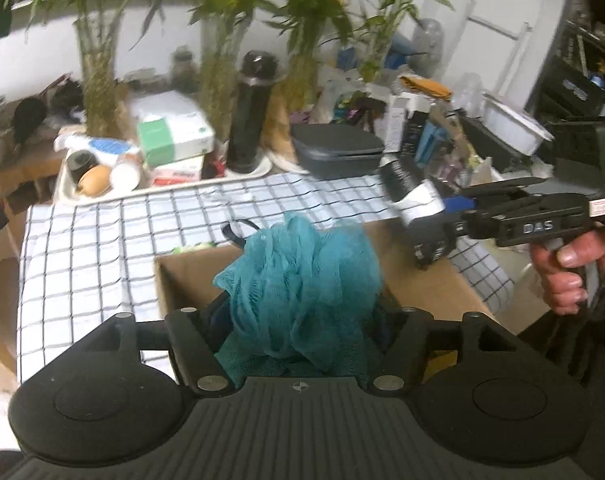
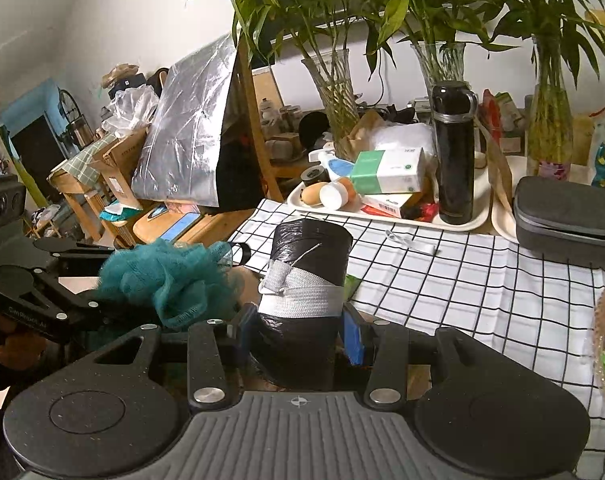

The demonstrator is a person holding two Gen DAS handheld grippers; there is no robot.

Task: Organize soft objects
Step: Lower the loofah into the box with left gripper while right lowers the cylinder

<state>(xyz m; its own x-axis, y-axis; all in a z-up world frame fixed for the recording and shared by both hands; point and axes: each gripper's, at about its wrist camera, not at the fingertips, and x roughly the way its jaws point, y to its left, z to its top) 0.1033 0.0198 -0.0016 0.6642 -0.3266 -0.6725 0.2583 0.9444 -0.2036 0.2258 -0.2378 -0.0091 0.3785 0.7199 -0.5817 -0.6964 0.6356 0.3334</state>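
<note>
The left gripper point(image 1: 302, 320) has its fingers clenched on a teal mesh bath pouf point(image 1: 302, 276) above an open brown cardboard box point(image 1: 430, 280). The right gripper point(image 2: 298, 332) fingers clamp a black plastic-wrapped roll banded with white tape point(image 2: 306, 276). Beyond lies the checked cloth-covered tabletop point(image 2: 462, 276).

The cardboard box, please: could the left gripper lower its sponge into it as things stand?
Probably yes. The left gripper holds the teal mesh sponge directly over the cardboard box, whose top looks open. The right gripper, holding a black roll, hangs off to the side.
</note>
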